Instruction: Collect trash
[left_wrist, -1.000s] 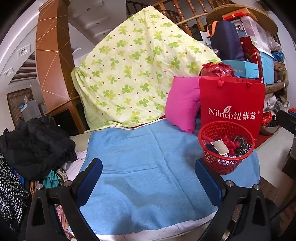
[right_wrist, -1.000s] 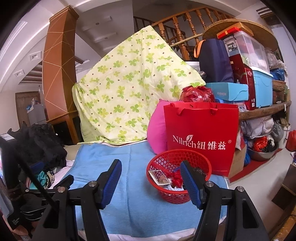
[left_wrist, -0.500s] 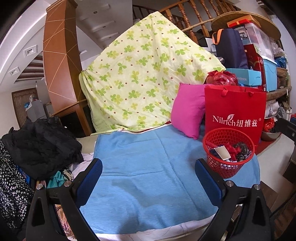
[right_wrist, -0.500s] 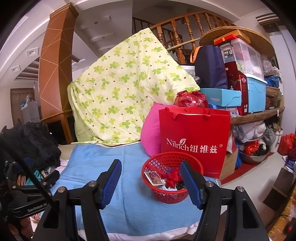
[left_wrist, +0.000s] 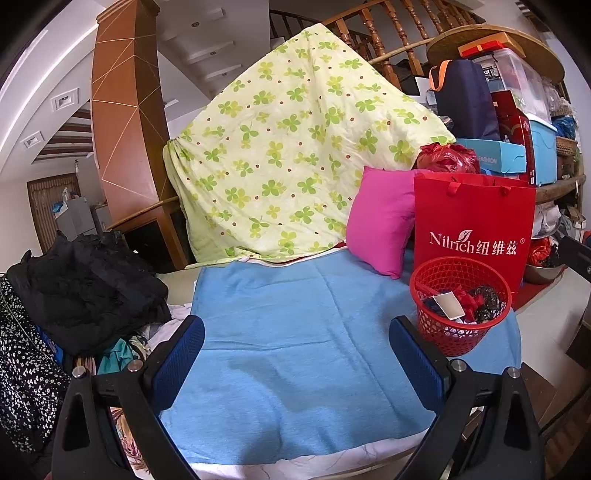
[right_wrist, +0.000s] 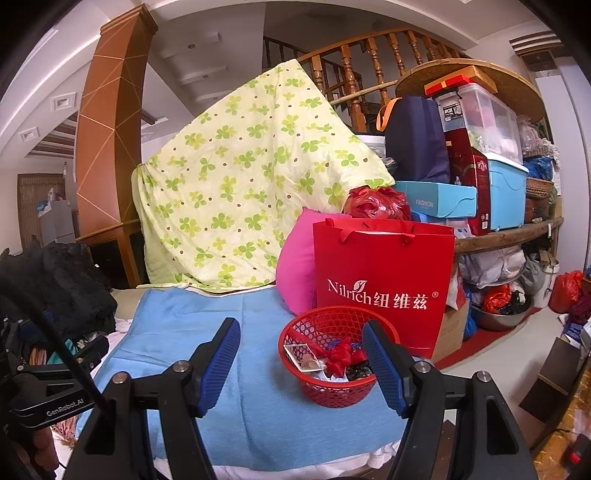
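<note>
Round red mesh basket (right_wrist: 334, 373) holds crumpled red scraps and paper.

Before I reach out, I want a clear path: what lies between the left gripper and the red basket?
In the left wrist view, only bare blue blanket lies between the left gripper and the red basket.

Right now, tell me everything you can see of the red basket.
The red basket is a round, open-mesh bin that looks like plastic, narrowing toward its base. It stands upright on the blue blanket, near its right edge, just in front of the red paper bag and beside the pink pillow. Inside lie crumpled red scraps, a dark wrapper and a pale card. Neither gripper touches it.
</note>
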